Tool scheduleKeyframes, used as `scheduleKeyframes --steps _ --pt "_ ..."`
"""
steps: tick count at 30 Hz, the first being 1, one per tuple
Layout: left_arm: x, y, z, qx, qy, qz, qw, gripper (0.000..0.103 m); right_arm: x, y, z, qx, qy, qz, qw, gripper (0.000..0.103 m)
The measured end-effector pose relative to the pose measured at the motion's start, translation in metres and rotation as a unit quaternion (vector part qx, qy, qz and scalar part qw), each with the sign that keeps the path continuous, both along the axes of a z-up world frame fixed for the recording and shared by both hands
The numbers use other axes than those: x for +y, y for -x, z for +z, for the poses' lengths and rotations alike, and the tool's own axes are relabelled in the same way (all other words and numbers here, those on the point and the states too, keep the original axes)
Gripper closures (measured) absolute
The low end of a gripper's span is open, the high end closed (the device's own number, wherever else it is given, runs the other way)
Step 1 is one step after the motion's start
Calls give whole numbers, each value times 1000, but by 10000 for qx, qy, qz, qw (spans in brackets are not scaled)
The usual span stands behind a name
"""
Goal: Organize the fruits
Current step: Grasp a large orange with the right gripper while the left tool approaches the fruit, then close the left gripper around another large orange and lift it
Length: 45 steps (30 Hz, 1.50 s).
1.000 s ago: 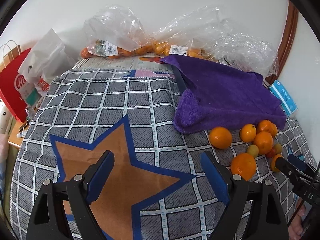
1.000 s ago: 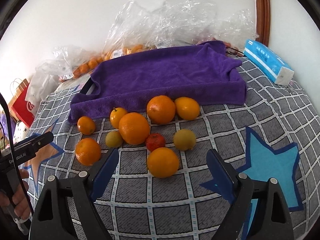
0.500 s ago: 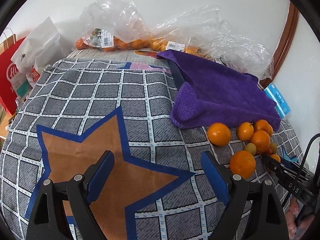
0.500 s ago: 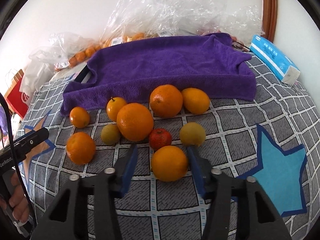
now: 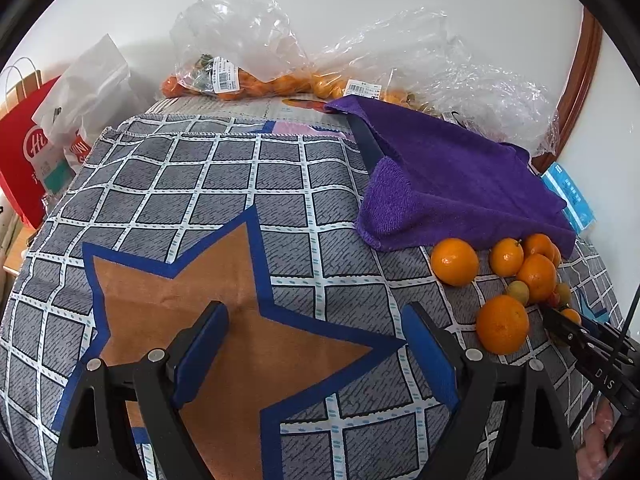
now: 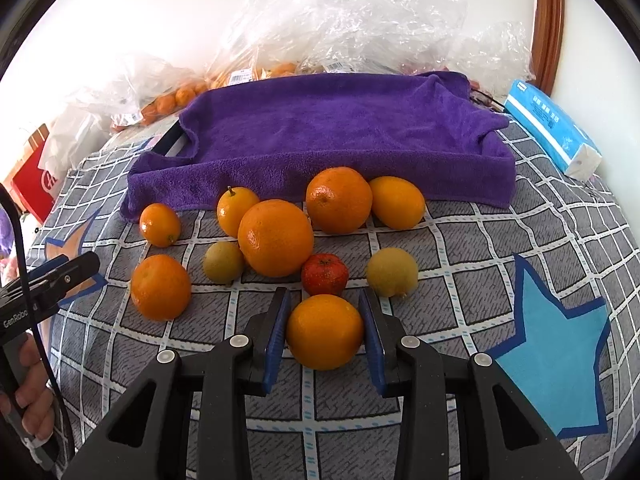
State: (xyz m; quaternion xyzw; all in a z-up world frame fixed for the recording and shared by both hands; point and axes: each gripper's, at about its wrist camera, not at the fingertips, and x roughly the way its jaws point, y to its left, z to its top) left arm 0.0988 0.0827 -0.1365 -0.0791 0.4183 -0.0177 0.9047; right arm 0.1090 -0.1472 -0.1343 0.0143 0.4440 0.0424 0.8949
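- Closing since the earlier frame, the right gripper (image 6: 324, 330) now has its jaws pressed on the near orange (image 6: 325, 332), nearest of the fruits.
- Left gripper (image 5: 316, 350) stands wide apart, empty, far left over the star.
- Towel (image 6: 340, 132) lies straight beyond.

Purple towel (image 6: 332, 140) covers whatever tray sits under it; bagged fruit (image 5: 240, 84) at the back is too blurry to identify.

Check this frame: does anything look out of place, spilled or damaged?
Nothing looks damaged or spilled. The loose fruit sits in front of the purple towel, none on it. One small red fruit stands out among the oranges. The right hand-held gripper has closed on the nearest orange.
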Motion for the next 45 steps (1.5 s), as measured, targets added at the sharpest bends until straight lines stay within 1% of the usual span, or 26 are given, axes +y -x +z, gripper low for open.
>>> scheduleKeyframes --steps 4,8,13,18,22,25,30,33,36,37,39,43,45 --pt "-2 0 0 20 -24 -24 10000 16 -2 2 -2 69 34 7 10000 68" --pt "-4 0 0 29 -45 -76 10000 16 -3 5 -4 13 96 -15 10000 67" --pt "-6 2 2 -63 105 -249 9996 16 -8 9 -1 -21 -42 -17 10000 67" --pt "-16 8 11 -173 429 -699 9965 16 -20 17 6 -164 -46 -77 9998 67" --pt "-40 12 22 -163 633 -1081 9920 16 -32 22 11 -234 -54 -130 9996 67" --pt "-66 8 20 -40 506 -1296 9903 16 -46 24 14 -296 -127 -248 9992 67" --pt "-95 2 11 145 337 -1411 9893 16 -62 29 15 -346 -216 -364 9985 67" --pt "-108 -2 5 226 67 -1338 9907 21 -65 33 15 -397 -153 -329 9986 67" --pt "-114 -2 1 210 -291 -1208 9920 47 -68 36 17 -409 -105 -339 9985 67" --pt "-115 -1 2 168 -353 -1177 9923 55 -69 36 19 -419 -108 -304 9986 67" --pt "-111 1 5 164 -301 -1210 9921 64 -69 37 22 -448 -82 -276 9986 67" --pt "-96 2 9 314 130 -1137 9929 64 -65 35 26 -405 4 -225 9989 67" --pt "-94 1 8 352 204 -1091 9932 64 -60 34 26 -370 67 -193 9991 67"
